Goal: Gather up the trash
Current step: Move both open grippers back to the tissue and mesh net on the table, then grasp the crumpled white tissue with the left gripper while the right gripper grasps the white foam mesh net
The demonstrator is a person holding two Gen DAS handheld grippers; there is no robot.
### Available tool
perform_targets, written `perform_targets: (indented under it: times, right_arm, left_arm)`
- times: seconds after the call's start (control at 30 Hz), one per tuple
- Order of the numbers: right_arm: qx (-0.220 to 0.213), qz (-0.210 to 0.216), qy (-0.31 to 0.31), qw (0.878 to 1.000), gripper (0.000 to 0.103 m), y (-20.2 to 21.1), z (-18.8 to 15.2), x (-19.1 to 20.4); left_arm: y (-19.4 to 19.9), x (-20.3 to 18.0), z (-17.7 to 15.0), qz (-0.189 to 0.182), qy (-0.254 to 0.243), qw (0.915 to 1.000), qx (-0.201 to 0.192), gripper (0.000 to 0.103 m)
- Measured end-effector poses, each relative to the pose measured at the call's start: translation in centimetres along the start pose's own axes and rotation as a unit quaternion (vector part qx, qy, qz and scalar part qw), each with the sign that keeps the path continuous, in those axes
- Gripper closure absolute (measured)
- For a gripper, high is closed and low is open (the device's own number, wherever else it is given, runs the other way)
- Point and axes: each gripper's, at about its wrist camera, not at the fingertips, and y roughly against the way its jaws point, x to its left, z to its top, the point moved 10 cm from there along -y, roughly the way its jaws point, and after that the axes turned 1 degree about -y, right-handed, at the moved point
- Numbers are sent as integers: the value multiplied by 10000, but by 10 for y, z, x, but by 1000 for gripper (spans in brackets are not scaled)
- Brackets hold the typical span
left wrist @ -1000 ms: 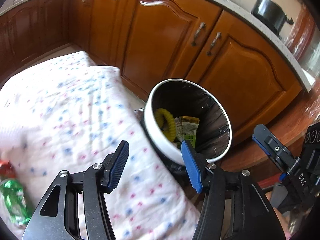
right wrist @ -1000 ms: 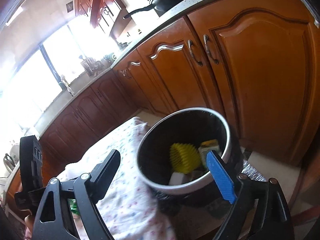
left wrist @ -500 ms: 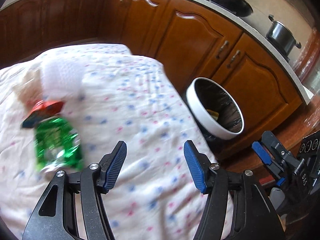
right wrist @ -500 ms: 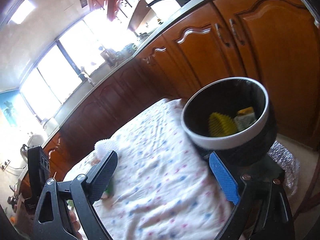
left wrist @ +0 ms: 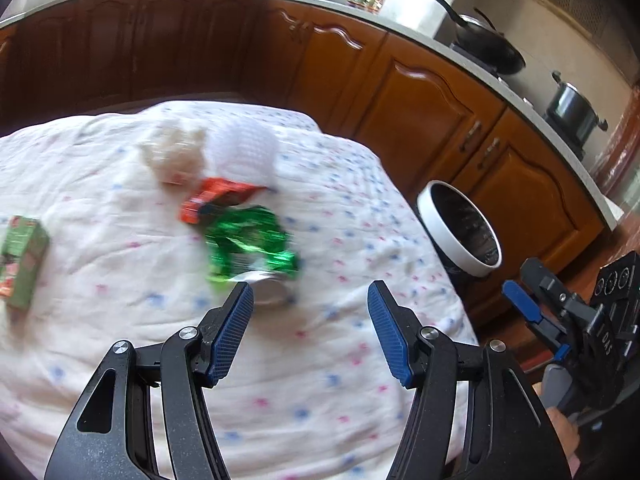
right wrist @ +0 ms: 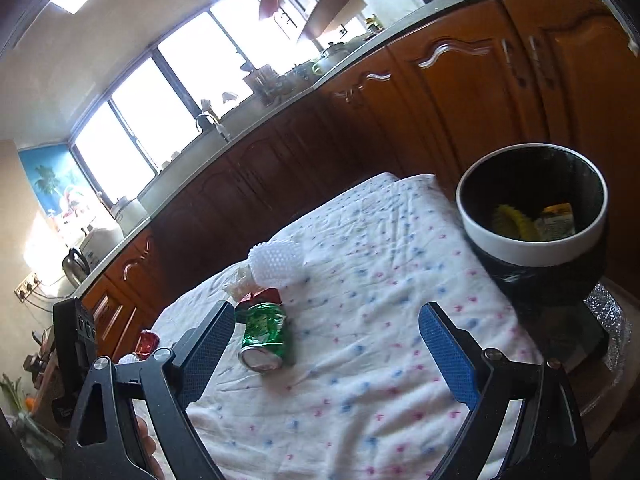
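Note:
A crushed green can (left wrist: 250, 250) (right wrist: 264, 334) lies on the dotted white cloth (left wrist: 120, 280). Behind it lie a red wrapper (left wrist: 212, 200), a white foam net (left wrist: 242, 152) (right wrist: 276, 260) and a crumpled clear wrapper (left wrist: 172, 152). A green carton (left wrist: 22, 256) lies at the left. The white-rimmed bin (left wrist: 460, 228) (right wrist: 532, 208) stands off the cloth's right edge and holds a yellow net (right wrist: 512, 220) and a packet (right wrist: 556, 218). My left gripper (left wrist: 310, 316) is open and empty, just before the can. My right gripper (right wrist: 326, 344) is open and empty, the can by its left finger.
Brown kitchen cabinets (left wrist: 420, 92) run behind the table and bin. A pan (left wrist: 488, 48) and a pot (left wrist: 572, 108) stand on the counter. A small red object (right wrist: 148, 340) lies at the cloth's far left. My right gripper also shows in the left wrist view (left wrist: 568, 316).
Both grippers have swung left, away from the bin and over the cloth. The can, wrappers and carton have come into view. Both grippers stay open.

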Motion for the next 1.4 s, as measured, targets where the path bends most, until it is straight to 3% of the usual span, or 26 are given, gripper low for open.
perform_targets:
  times: [0.27, 0.57, 0.93, 1.2, 1.23, 1.3, 1.37, 1.4]
  right_arm:
    - [273, 144, 140, 9994, 9, -30, -6, 39]
    - [551, 321, 207, 9977, 9, -91, 12, 65]
    - [1238, 356, -6, 9917, 9, -185, 24, 60]
    - [1742, 331, -175, 9840, 9, -244, 13, 47]
    - [1800, 387, -214, 9827, 12, -250, 11, 46]
    - [1897, 449, -192, 9806, 28, -257, 7, 46]
    - [1981, 426, -140, 9792, 68, -261, 3, 45]
    - [1959, 389, -85, 9798, 77, -258, 2, 45]
  left_arm:
    - [18, 67, 16, 157, 407, 9989, -186, 43]
    - [10, 119, 42, 462, 500, 9975, -211, 43]
    - [-40, 142, 92, 642, 487, 9967, 30, 43]
    - [-98, 168, 116, 787, 752, 9932, 417, 43]
    - [-105, 169, 116, 788, 781, 9926, 494, 43]
    - [-118, 171, 116, 791, 813, 9917, 602, 43]
    - [-125, 167, 113, 793, 767, 9917, 659, 43]
    - [-128, 165, 113, 812, 703, 9920, 667, 43]
